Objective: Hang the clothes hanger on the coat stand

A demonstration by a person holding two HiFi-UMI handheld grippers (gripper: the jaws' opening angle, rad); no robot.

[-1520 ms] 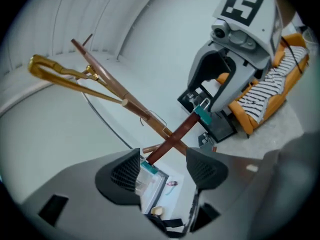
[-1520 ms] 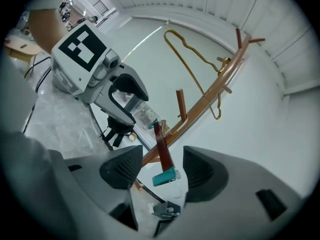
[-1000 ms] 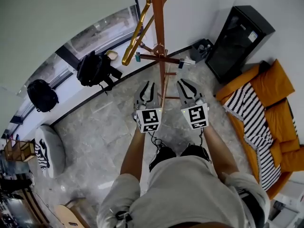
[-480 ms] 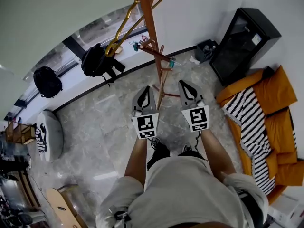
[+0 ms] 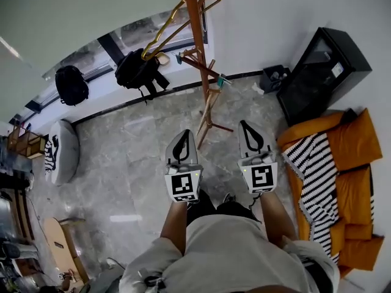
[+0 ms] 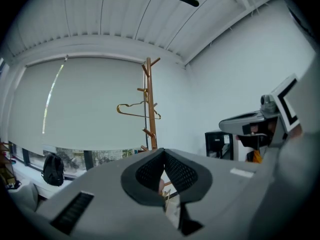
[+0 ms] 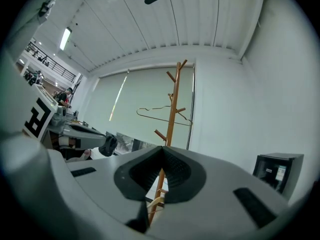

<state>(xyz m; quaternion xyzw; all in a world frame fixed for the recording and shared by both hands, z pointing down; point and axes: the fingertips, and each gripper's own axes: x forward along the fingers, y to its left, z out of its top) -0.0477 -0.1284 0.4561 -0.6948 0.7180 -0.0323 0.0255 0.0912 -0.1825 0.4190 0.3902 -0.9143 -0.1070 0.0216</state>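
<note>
A wooden coat stand point(image 5: 197, 47) rises in front of me by the window wall. A gold wire clothes hanger point(image 5: 166, 29) hangs from one of its upper pegs; it also shows as the hanger point(image 6: 135, 111) in the left gripper view and the hanger point(image 7: 162, 115) in the right gripper view. My left gripper point(image 5: 181, 146) and right gripper point(image 5: 250, 136) are held low near my body, well short of the stand point(image 6: 148, 104), jaws pressed together with nothing in them. Both point toward the stand point(image 7: 171, 119).
A black backpack point(image 5: 139, 72) hangs near the stand; another backpack point(image 5: 71, 84) sits on the window ledge. A black cabinet point(image 5: 324, 72) stands at right by an orange sofa point(image 5: 342, 182) with a striped cloth point(image 5: 314, 176). A white cushion point(image 5: 58, 151) lies left.
Both grippers have drawn back from the stand toward my body and their jaws have shut. The hanger stays on the stand, which now sits farther off in view.
</note>
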